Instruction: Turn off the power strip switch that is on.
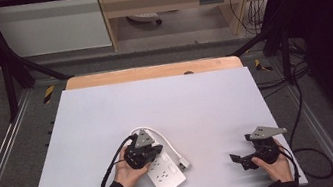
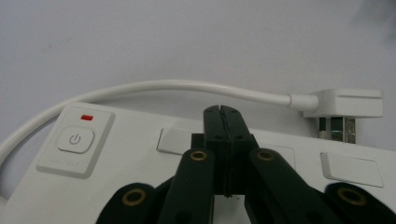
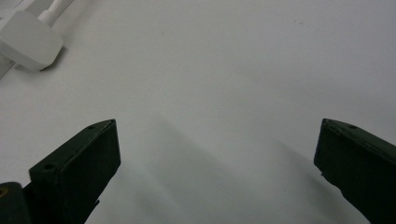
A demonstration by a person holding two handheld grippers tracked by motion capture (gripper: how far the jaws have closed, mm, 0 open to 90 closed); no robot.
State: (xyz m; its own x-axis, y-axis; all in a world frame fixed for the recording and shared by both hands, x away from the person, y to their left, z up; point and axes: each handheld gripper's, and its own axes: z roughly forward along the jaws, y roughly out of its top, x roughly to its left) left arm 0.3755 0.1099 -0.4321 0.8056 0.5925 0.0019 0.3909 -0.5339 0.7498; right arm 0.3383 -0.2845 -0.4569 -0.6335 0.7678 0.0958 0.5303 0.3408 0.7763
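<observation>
A white power strip (image 1: 168,175) lies near the table's front edge, its white cable (image 2: 187,86) looping round to a white plug (image 2: 343,103) that lies on the table beside it. My left gripper (image 2: 222,112) is shut, jaws pressed together with nothing between them, tips over the strip's top face between its sockets. To their left sit the strip's power button (image 2: 74,139) and a red light (image 2: 86,117). In the high view the left gripper (image 1: 157,150) is over the strip's far end. My right gripper (image 3: 217,135) stands open over bare table, well right of the strip (image 1: 241,148).
The white board (image 1: 166,103) lies on a wooden table whose far edge (image 1: 151,71) shows beyond it. Black frame bars and cables run along both sides. The plug (image 3: 30,44) lies at the upper left of the right gripper view.
</observation>
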